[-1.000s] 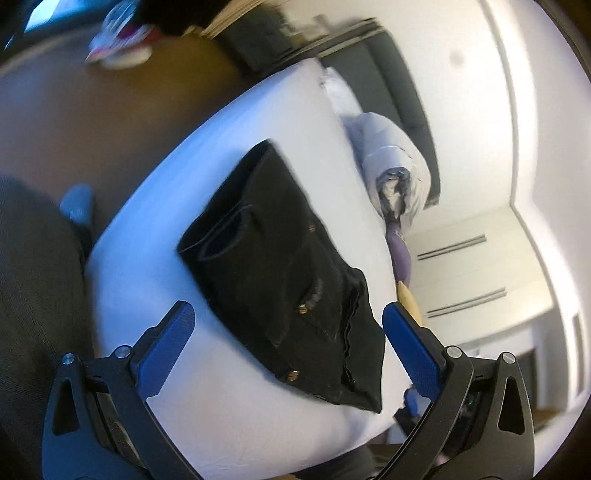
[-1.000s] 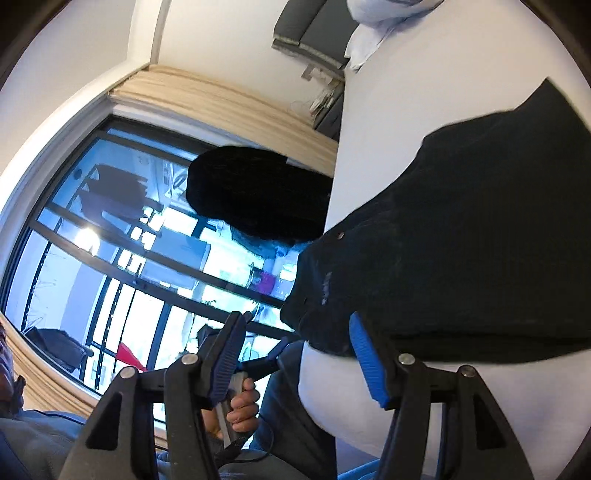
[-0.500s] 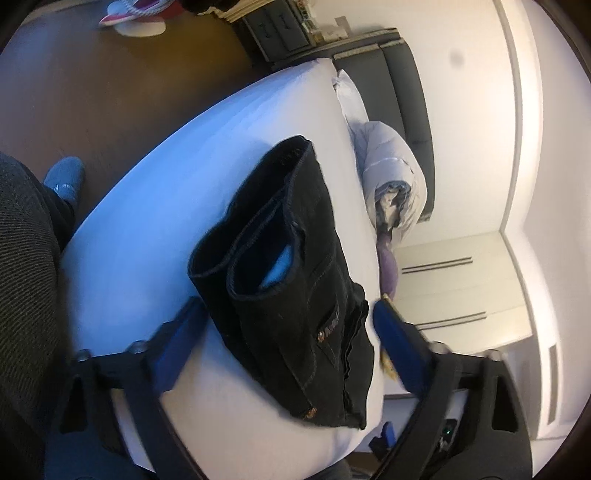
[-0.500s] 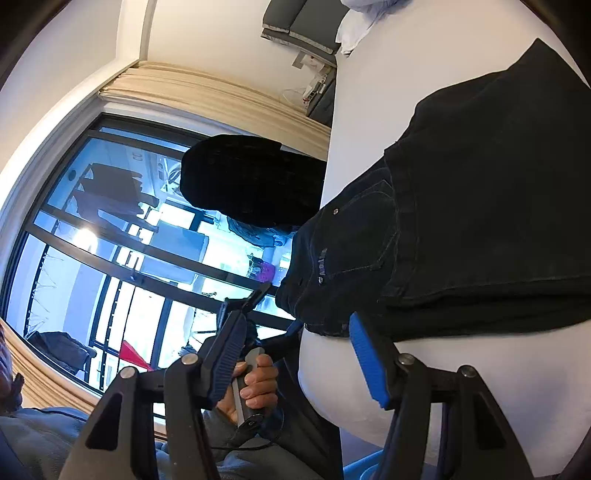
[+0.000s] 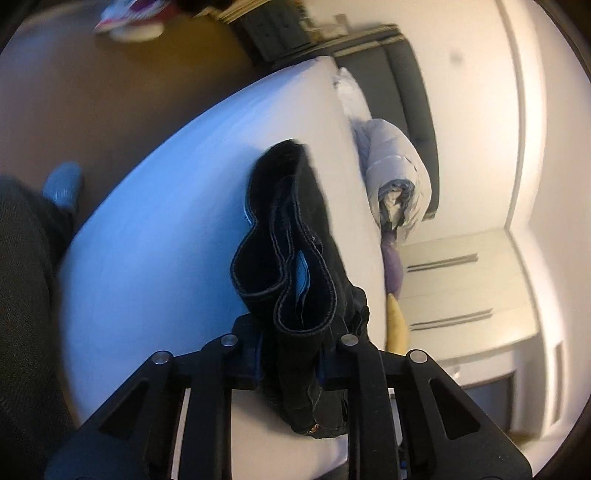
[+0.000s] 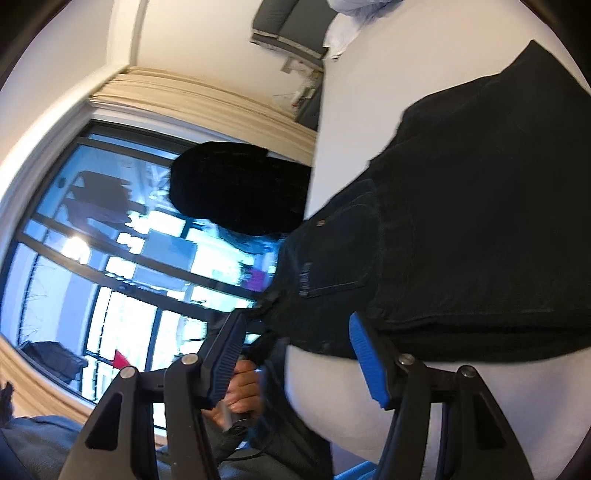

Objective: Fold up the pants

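The black pants point(image 5: 295, 236) lie folded on the white bed point(image 5: 155, 236). My left gripper point(image 5: 291, 354) is shut on the near edge of the pants, and the leg hems bulge up above its jaws. In the right wrist view the pants point(image 6: 461, 229) fill the right side, with a back pocket and rivet showing. My right gripper point(image 6: 299, 354) is open and empty, just short of the pants' edge at the side of the bed point(image 6: 354, 110).
A rolled pale quilt point(image 5: 399, 177) and a purple item point(image 5: 393, 269) lie at the bed's far side by a dark headboard point(image 5: 410, 96). Brown floor and shoes point(image 5: 129, 22) are at the left. A large window point(image 6: 122, 258) and curtain fill the right wrist view's left.
My left gripper moved in onto the pants and closed on their near edge, lifting the hems. My right gripper stayed open, drifting slightly closer to the pants.
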Demonstrator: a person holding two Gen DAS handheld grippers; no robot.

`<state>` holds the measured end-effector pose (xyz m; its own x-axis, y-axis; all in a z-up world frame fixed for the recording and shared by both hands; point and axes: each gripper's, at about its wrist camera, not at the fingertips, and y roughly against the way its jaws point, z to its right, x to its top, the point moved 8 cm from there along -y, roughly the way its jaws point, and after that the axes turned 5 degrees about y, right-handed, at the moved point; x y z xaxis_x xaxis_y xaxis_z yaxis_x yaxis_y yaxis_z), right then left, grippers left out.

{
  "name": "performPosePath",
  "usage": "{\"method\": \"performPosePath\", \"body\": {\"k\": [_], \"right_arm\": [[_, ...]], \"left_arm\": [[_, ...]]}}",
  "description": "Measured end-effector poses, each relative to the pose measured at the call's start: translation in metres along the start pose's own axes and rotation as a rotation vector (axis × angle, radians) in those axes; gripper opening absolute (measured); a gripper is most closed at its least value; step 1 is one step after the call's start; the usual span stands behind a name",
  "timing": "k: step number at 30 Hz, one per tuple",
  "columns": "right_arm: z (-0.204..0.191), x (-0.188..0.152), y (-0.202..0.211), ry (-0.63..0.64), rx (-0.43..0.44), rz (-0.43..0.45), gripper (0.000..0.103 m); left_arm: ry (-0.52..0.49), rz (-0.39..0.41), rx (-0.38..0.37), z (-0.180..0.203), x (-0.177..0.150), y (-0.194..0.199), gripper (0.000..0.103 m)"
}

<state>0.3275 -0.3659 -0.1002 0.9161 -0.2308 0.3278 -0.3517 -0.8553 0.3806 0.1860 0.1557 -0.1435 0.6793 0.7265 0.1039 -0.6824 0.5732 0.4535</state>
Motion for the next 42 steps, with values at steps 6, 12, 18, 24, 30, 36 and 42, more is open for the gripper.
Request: {"method": "performPosePath", "body": {"k": [6,12,18,24,30,36,42], "right_arm": [[0.026,0.011,0.000,-0.007,-0.129,-0.017,0.063],[0.057,0.057,-0.007,-0.031,-0.145,-0.027,0.068],[0.101,0.068,-0.011,-0.125,-0.137,-0.042,0.070],[0.089,0.049,0.001,-0.123,-0.154,-0.079,0.072],[0.085,0.036,0.037,-0.225,-0.166,-0.117,0.084],[0.048,0.075,0.068,-0.140,-0.058,-0.008,0.091],[0.130,0.052,0.035,-0.273,-0.186,-0.125,0.076]], "left_arm": [[-0.225,0.008,0.038,0.063,-0.002,-0.006,0.016],[-0.387,-0.018,0.058,0.122,-0.018,-0.021,0.016],[-0.548,-0.040,0.074,0.183,-0.045,-0.044,0.016],[-0.700,-0.106,0.065,0.238,-0.093,-0.095,0.016],[-0.737,-0.190,0.055,0.259,-0.127,-0.142,0.016],[-0.750,-0.232,0.060,0.252,-0.144,-0.164,0.016],[-0.802,-0.255,0.058,0.250,-0.164,-0.172,0.016]]}}
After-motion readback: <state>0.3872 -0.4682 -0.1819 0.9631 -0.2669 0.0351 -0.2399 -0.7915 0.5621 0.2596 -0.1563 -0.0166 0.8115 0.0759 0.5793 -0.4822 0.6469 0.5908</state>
